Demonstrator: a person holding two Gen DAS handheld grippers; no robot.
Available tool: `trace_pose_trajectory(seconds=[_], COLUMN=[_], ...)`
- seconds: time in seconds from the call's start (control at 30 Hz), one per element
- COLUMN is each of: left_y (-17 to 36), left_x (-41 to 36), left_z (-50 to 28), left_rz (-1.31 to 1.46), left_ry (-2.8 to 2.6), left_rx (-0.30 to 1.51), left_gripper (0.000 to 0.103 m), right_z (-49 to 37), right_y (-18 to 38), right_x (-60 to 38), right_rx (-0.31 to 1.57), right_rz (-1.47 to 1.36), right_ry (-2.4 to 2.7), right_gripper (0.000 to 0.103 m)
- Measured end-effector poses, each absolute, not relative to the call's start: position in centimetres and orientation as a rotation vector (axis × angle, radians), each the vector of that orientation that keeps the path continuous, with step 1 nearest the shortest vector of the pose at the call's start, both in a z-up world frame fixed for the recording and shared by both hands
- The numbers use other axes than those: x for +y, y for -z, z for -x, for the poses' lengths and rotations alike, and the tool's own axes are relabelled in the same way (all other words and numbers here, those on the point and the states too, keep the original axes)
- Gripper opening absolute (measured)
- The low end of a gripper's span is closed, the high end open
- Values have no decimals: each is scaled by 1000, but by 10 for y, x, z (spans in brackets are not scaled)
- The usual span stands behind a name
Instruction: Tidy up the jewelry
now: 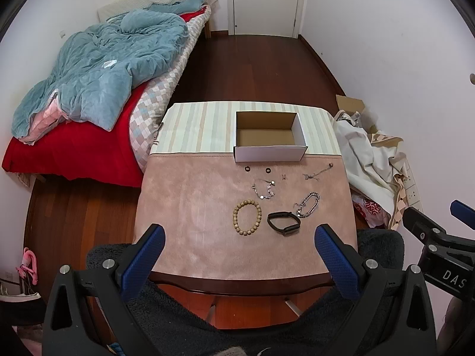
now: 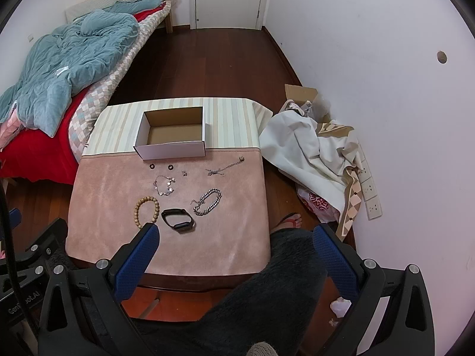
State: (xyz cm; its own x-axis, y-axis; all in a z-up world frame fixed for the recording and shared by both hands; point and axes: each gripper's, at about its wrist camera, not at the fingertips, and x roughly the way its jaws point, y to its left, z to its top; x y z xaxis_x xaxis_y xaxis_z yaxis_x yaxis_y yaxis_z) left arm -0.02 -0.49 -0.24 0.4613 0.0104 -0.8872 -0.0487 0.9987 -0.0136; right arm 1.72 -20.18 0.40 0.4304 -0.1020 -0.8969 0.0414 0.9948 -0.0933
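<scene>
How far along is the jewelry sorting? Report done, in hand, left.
Done: nothing; the box looks empty. In hand: nothing; left gripper and right gripper are open. Left: bead bracelet, black band, chain bracelet and the smaller pieces on the mat.

**Small bedroom, dark wood floor**

White walls close in around a reddish-brown plank floor (image 1: 255, 68). Left of the table (image 1: 190, 207) sits a bed (image 1: 89, 148) under a rumpled blue quilt (image 1: 104, 71); beyond it, a white door (image 1: 267, 0).
</scene>
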Motion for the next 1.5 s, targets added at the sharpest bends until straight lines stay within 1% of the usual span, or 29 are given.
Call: trace_pose_trajectory(seconds=[0.27,1.5], left_y=[7,-5], left_x=[-5,-11], left_z=[0,1], left_rz=[34,20], left_ry=[-25,-27], left_rx=[1101,1081], left_gripper=[103,103], right_z=[-19,-14], right_y=[-4,-10], right_x=[-206,-203], right_rx=[1127,1104], right_rz=[60,56], right_ry=[94,97], right_gripper=[103,103])
